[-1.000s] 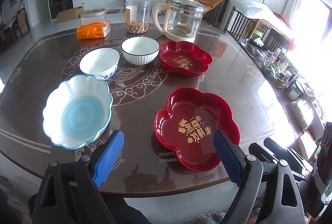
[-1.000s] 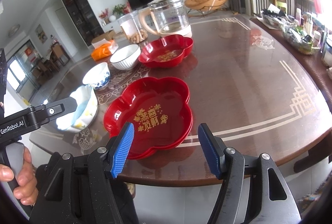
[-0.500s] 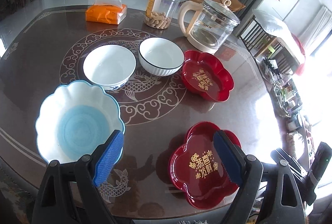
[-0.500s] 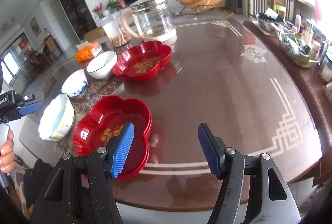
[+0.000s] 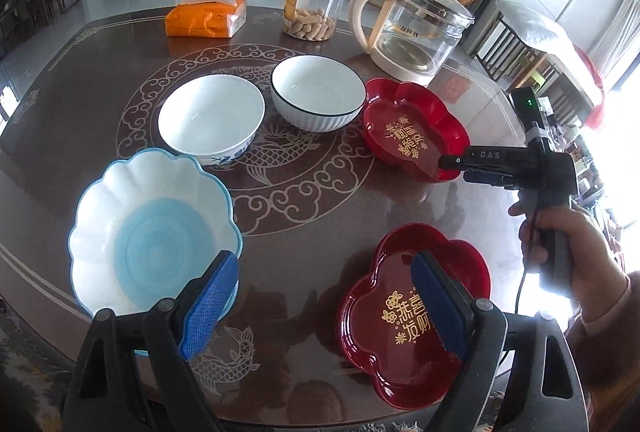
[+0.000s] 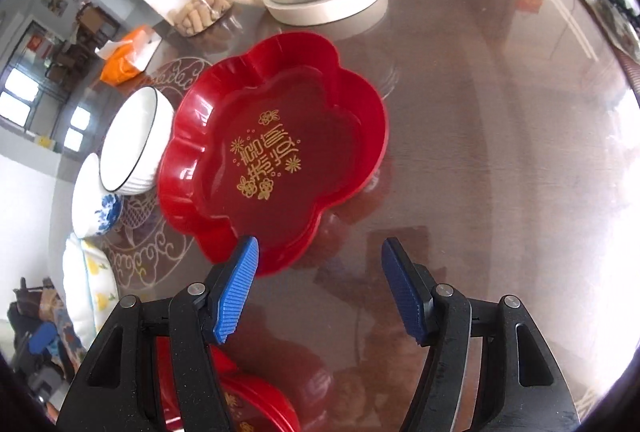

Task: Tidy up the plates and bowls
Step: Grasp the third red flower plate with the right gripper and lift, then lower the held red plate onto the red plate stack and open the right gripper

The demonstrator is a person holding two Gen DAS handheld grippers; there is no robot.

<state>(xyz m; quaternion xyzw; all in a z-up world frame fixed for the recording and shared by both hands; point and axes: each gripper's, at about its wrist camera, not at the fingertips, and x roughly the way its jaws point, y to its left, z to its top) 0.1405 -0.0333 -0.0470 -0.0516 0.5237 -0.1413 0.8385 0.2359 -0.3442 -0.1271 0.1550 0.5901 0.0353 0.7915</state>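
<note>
Two red flower-shaped plates lie on the dark table. My right gripper, its jaws closing, hangs over the near rim of the far red plate. One finger overlaps that rim, and neither pad presses on it. In the left wrist view a hand brings the right gripper in from the right over the far red plate. My left gripper is open and holds nothing, between the blue-and-white scalloped bowl and the near red plate.
A blue-patterned white bowl and a ribbed white bowl stand side by side left of the far plate. Behind them are a glass kettle, a snack jar and an orange tissue pack.
My right gripper has travelled forward and down from the near red plate to the far one, and now shows in the left wrist view. The left gripper moved forward over the table, then held.
</note>
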